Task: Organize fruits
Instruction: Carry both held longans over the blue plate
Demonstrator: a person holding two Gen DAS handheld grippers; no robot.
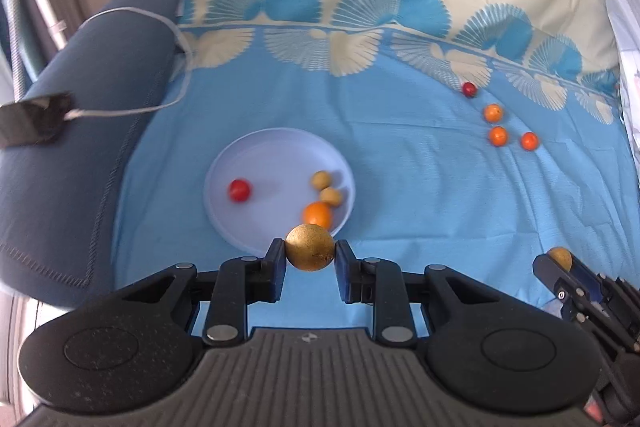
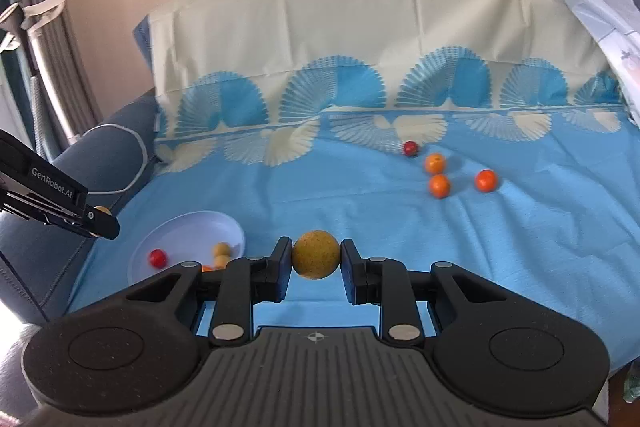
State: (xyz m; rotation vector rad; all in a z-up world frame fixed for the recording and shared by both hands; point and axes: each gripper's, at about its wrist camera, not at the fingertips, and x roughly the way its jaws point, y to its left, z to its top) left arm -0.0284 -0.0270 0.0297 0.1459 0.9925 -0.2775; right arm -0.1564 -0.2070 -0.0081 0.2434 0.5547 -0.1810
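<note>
My left gripper [image 1: 310, 255] is shut on a yellow-brown round fruit [image 1: 310, 247] and holds it above the near rim of a pale blue plate [image 1: 256, 155]. The plate holds a red fruit [image 1: 239, 190], two small yellow fruits [image 1: 321, 179] and an orange [image 1: 317, 214]. My right gripper [image 2: 316, 259] is shut on a yellow speckled fruit [image 2: 316, 254], to the right of the plate [image 2: 188, 227]. A red fruit [image 2: 411, 148] and three oranges [image 2: 439, 185] lie loose on the blue cloth at far right.
A blue-and-cream cloth [image 2: 360, 203] covers the sofa seat and back. A dark blue armrest [image 1: 100, 87] with a white cable [image 1: 132, 111] and a black device [image 1: 34, 123] lies left of the plate.
</note>
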